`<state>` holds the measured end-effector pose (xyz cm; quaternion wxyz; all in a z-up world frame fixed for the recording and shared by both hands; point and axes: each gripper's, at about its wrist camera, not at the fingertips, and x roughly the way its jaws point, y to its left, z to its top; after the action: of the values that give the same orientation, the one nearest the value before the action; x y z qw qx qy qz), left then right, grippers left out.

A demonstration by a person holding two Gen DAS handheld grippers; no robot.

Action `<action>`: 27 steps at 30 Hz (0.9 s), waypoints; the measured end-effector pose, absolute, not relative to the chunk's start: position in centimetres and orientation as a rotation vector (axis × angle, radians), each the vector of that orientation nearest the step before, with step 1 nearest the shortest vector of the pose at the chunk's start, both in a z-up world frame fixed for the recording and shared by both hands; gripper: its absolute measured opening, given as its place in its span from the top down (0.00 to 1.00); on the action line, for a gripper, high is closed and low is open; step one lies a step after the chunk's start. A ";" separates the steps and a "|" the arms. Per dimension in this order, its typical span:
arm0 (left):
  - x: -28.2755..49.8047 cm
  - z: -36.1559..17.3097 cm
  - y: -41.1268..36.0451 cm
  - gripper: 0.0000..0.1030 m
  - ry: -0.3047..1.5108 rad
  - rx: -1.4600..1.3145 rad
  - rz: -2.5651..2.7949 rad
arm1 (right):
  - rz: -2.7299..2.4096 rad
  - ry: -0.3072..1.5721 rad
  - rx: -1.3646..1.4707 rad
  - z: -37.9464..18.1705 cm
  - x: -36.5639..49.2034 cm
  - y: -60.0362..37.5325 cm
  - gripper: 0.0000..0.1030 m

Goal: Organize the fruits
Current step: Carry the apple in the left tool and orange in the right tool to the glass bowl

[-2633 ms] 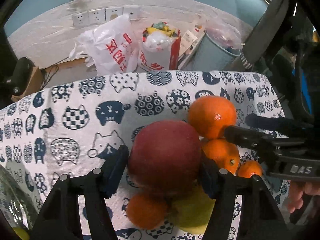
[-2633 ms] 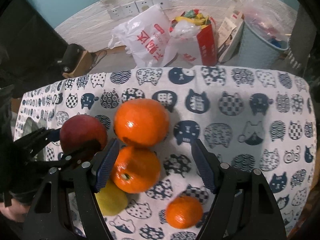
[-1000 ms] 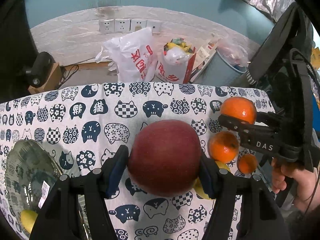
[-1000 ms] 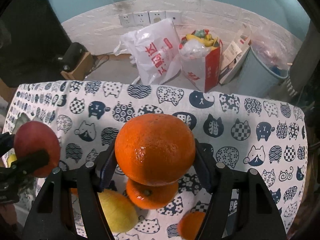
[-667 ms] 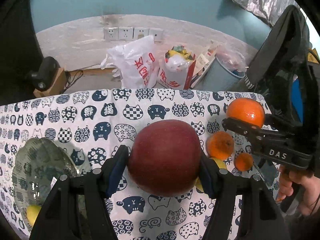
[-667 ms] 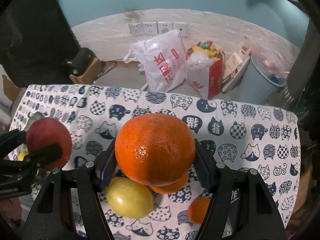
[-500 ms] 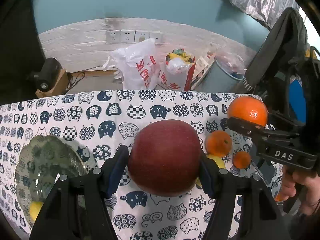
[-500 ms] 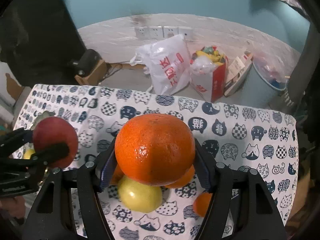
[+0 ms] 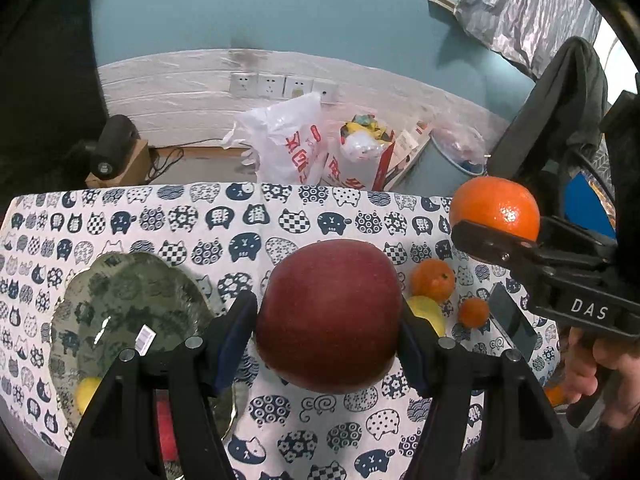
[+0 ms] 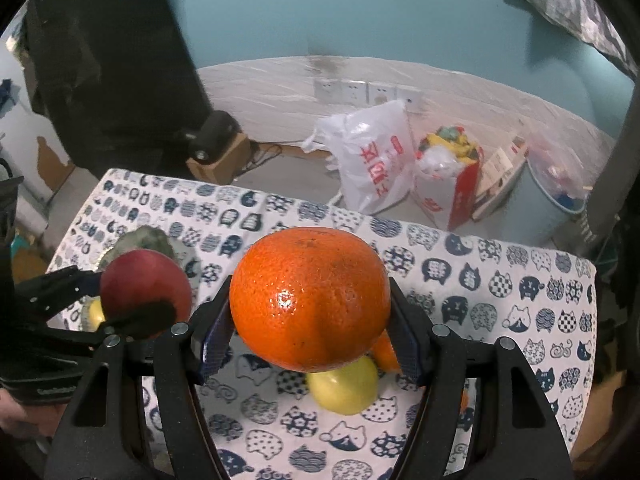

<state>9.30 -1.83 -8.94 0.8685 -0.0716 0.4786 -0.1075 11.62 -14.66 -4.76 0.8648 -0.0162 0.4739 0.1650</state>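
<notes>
My left gripper (image 9: 328, 316) is shut on a red apple (image 9: 329, 312) and holds it above the cat-print tablecloth, right of a green glass plate (image 9: 120, 300). The plate holds a yellow fruit (image 9: 87, 394). My right gripper (image 10: 310, 336) is shut on a large orange (image 10: 310, 298), held high over the table; it also shows in the left wrist view (image 9: 496, 206). On the cloth lie an orange (image 9: 433, 282), a yellow-green fruit (image 10: 345, 388) and a small orange (image 9: 474, 312). The apple also shows at the left of the right wrist view (image 10: 146, 292).
A dark phone (image 9: 512, 326) lies on the cloth near the small orange. Beyond the table's far edge stand a white plastic bag (image 9: 288, 148), a red-and-white bag (image 9: 356, 160) and a grey bin (image 10: 556, 204). A chair with a dark garment (image 9: 560, 108) is at the right.
Both grippers have risen with their fruit and drawn back from the table. The plate has come further into the left wrist view. Both grips are unchanged.
</notes>
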 end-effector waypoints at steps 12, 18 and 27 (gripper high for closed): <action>6.8 -8.2 2.1 0.34 0.979 -0.170 -0.172 | 0.433 0.959 -0.074 -2.9 10.0 -10.1 0.33; 5.9 -8.4 4.4 0.35 0.976 -0.190 -0.132 | 0.476 0.962 -0.101 -3.0 9.7 -7.6 0.33; 5.0 -9.1 8.4 0.35 0.973 -0.228 -0.065 | 0.530 0.973 -0.124 -3.5 9.6 -4.0 0.33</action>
<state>4.99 8.35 -9.05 0.8773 -0.1094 0.4662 -0.0310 9.64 -4.00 -3.53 0.8484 -0.0589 0.4619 0.2517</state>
